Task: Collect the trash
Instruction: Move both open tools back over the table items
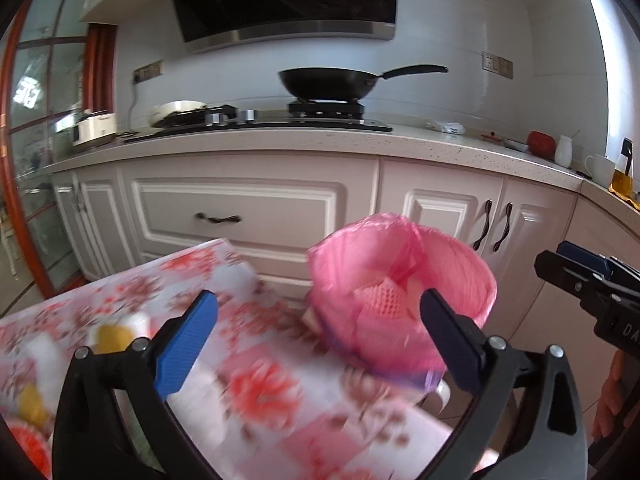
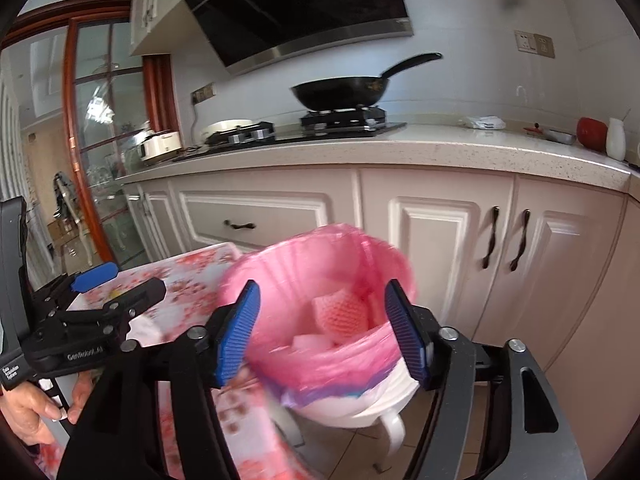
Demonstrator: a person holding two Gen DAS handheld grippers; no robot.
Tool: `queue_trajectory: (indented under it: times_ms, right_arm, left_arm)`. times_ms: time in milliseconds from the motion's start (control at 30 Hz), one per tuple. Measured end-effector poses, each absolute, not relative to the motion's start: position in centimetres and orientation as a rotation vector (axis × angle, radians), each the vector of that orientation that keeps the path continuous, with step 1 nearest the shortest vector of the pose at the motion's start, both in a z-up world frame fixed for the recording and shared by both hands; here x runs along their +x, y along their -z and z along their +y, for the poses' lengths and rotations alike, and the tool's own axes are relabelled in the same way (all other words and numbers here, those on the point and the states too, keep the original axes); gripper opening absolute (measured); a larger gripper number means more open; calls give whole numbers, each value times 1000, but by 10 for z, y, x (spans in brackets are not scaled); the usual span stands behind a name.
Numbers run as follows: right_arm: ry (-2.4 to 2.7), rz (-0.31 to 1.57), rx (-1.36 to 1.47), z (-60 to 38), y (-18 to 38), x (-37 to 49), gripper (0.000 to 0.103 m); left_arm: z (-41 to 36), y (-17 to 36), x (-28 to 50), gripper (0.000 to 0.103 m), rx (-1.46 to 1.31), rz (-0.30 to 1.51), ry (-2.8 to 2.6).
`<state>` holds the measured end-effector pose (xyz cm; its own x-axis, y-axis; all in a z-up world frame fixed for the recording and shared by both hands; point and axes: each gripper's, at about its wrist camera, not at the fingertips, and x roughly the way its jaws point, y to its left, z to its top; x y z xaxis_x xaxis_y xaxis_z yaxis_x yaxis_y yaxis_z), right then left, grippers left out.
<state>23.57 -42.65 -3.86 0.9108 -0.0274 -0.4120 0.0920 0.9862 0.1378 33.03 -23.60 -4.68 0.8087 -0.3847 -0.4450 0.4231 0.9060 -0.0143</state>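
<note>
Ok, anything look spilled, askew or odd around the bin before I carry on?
Nothing spilled that I can see. The pink bag sits loosely crumpled over the white bin, with foam fruit netting inside. The floral tablecloth is too blurred to judge. Both grippers are open and empty.

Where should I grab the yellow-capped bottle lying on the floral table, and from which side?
Judging from the left wrist view, take the yellow-capped bottle across its pale body just behind the cap, coming down from above with the left gripper, whose jaws are open. It seems to lie flat, though blur hides its exact shape.
</note>
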Motion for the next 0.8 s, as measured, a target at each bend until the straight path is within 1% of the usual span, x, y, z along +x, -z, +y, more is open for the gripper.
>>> queue_trajectory:
  times_ms: [67,233,533,800]
  right_arm:
    - [40,415,155,-410,37,226,75]
    - [-31,419,126,-362,38,211,79]
    - [-154,444,81,-290,42,194,80]
    - [-240,486,40,-247,53,180,81]
  left_arm:
    - [-215,47,315,98,74,473,413]
    - [-158,46,277,98,30,483,323]
    - [-77,46,219,98,11,456,187]
    - [-10,65,181,98,-45,496,64]
